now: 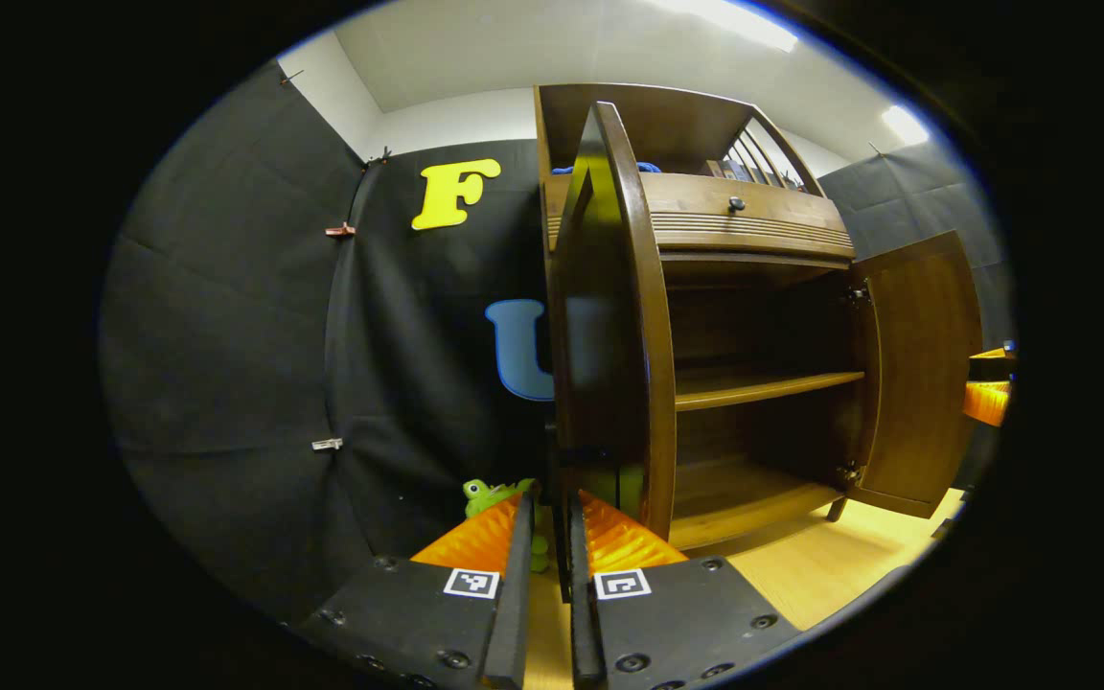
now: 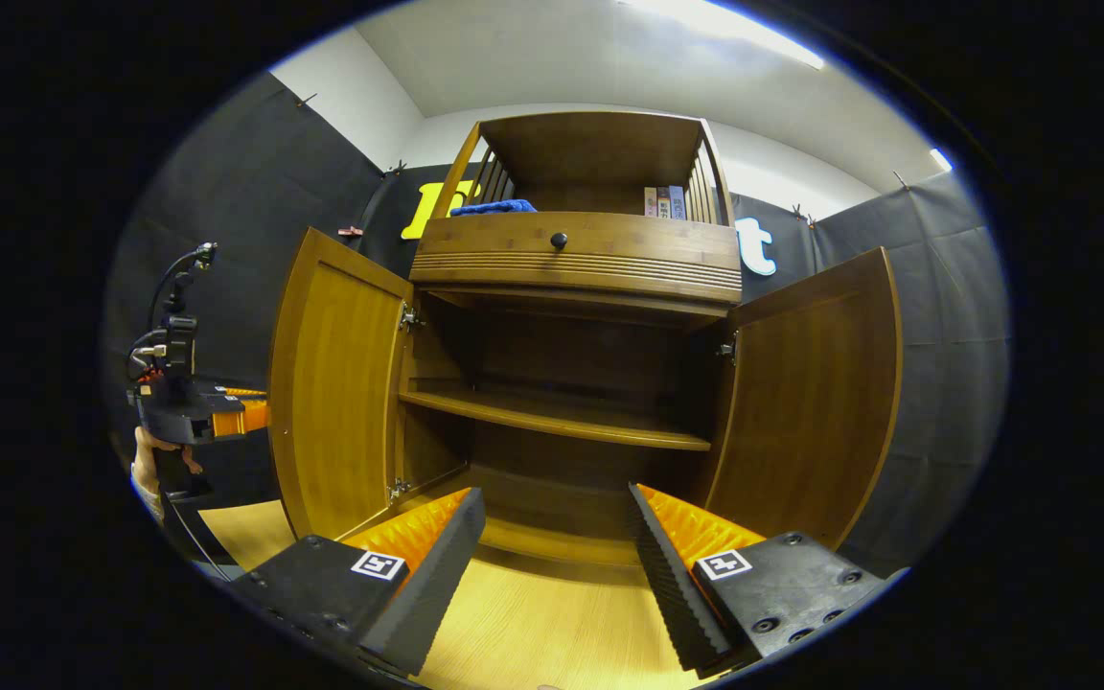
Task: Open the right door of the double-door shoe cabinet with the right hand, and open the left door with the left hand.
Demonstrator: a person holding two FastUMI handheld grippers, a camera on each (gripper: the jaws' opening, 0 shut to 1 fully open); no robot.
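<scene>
Edgewise, left door [image 1: 609, 316] by left claw [image 1: 547, 537]; elsewhere face-on.

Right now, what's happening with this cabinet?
A person is opening the shoe cabinet with a handheld gripper in each hand. Both doors stand open: the left door and the right door are swung wide, showing bare shelves inside. The left gripper sits at the left door's edge, fingers nearly closed around it. The right gripper is open, facing the interior and holding nothing.
</scene>
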